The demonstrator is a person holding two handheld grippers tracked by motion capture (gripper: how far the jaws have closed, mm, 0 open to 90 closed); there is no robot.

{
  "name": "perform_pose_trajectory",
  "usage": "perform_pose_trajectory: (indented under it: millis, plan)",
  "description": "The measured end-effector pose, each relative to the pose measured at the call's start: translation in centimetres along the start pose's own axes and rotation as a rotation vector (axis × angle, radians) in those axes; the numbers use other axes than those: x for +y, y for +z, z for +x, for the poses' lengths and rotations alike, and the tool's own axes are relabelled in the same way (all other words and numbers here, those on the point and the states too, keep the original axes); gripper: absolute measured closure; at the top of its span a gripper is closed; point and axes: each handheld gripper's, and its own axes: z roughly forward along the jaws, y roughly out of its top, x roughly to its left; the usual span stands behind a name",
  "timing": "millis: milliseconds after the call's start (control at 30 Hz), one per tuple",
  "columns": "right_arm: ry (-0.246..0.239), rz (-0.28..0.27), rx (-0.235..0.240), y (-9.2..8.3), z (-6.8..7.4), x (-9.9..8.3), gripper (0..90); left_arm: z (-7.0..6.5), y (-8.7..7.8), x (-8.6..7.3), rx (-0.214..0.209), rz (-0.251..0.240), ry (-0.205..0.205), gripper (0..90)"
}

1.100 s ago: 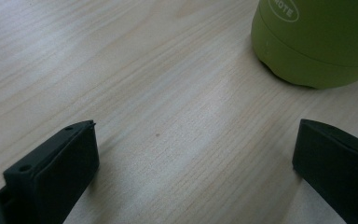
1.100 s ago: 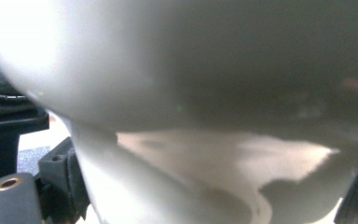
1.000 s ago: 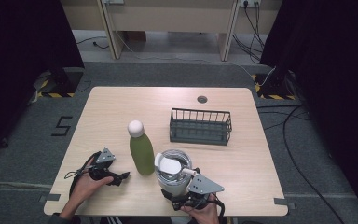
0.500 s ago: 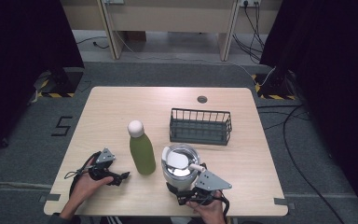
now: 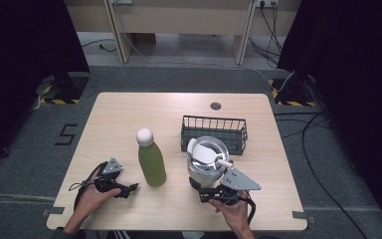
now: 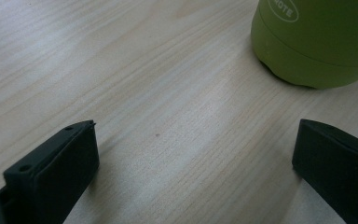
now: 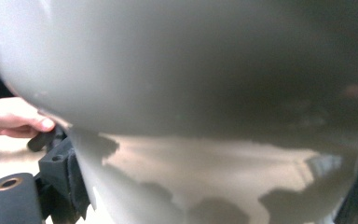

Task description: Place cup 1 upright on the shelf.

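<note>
On the left of the light wooden tabletop (image 5: 129, 119), near its front edge, the person's left hand (image 5: 90, 195) holds the left gripper (image 5: 127, 188) low over the wood, pointing toward the green bottle. Its jaws stand wide apart with nothing between them; in the left gripper view bare wood lies between the two black jaws, and the rounded base of the green bottle (image 6: 317, 42) sits just ahead of them, untouched.

The green bottle (image 5: 151, 162) stands upright just right of that gripper, capped with a white round top (image 5: 144, 136).

Further right, a shiny steel kettle (image 5: 207, 164) with a white lid and handle rests near the front of the tabletop. The right gripper (image 5: 205, 191), held by the right hand (image 5: 235, 214), presses against the kettle's near side, its jaws set on either side of the body and clamped on it. In the right gripper view the kettle's reflective wall (image 7: 205, 84) looms right in front of the camera.

Behind the kettle, just beside it, stands a dark wire basket (image 5: 214, 132). A small round dark grommet (image 5: 216, 105) sits near the far edge.
</note>
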Motion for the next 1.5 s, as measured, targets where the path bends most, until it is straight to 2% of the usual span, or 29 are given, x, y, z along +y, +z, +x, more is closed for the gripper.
perform_pose_trajectory:
  millis: [67,267,367,733,833,933,1033,1133,1167,1233,1300,1333,1500]
  plan:
    - [-0.001,0.006,-0.022,0.0,-0.5,0.6,10.0,0.0,0.0,0.0,0.000,0.000,0.000,0.0]
    - [0.002,-0.007,-0.041,0.2,-1.6,1.4,10.0,0.0,0.0,0.0,-0.001,-0.001,0.000,0.0]
    - [-0.004,-0.008,-0.066,0.4,-2.6,2.2,10.0,0.0,0.0,0.0,0.000,0.002,0.002,0.0]
    - [-0.017,0.014,-0.132,0.8,-5.4,4.4,10.0,0.0,0.0,0.0,0.000,0.002,0.002,0.0]
    - [-0.008,0.013,-0.155,0.9,-6.8,5.4,10.0,0.0,0.0,0.0,-0.001,0.001,0.002,0.0]
    - [-0.025,0.014,-0.177,1.1,-8.0,6.2,10.0,0.0,0.0,0.0,0.000,0.002,0.002,0.0]
    - [-0.027,0.020,-0.190,1.3,-8.7,6.7,10.0,0.0,0.0,0.0,-0.001,-0.001,-0.001,0.0]
    - [-0.019,0.022,-0.207,1.7,-9.8,7.3,10.0,0.0,0.0,0.0,-0.001,-0.001,0.000,0.0]
    - [-0.007,0.019,-0.218,1.9,-10.6,7.6,10.0,0.0,0.0,0.0,0.000,0.001,0.001,0.0]
    - [0.001,0.020,-0.224,2.1,-10.9,7.6,10.0,0.0,0.0,0.0,0.000,0.001,0.001,0.0]
    - [-0.009,0.030,-0.255,2.5,-12.2,7.7,10.0,0.0,0.0,0.0,0.000,0.000,0.000,0.0]
    - [-0.009,0.030,-0.255,2.5,-12.2,7.7,10.0,0.0,0.0,0.0,0.000,0.000,0.000,0.0]
    - [0.007,0.055,-0.304,3.3,-14.3,7.1,10.0,0.0,0.0,0.0,-0.001,-0.002,-0.001,0.0]
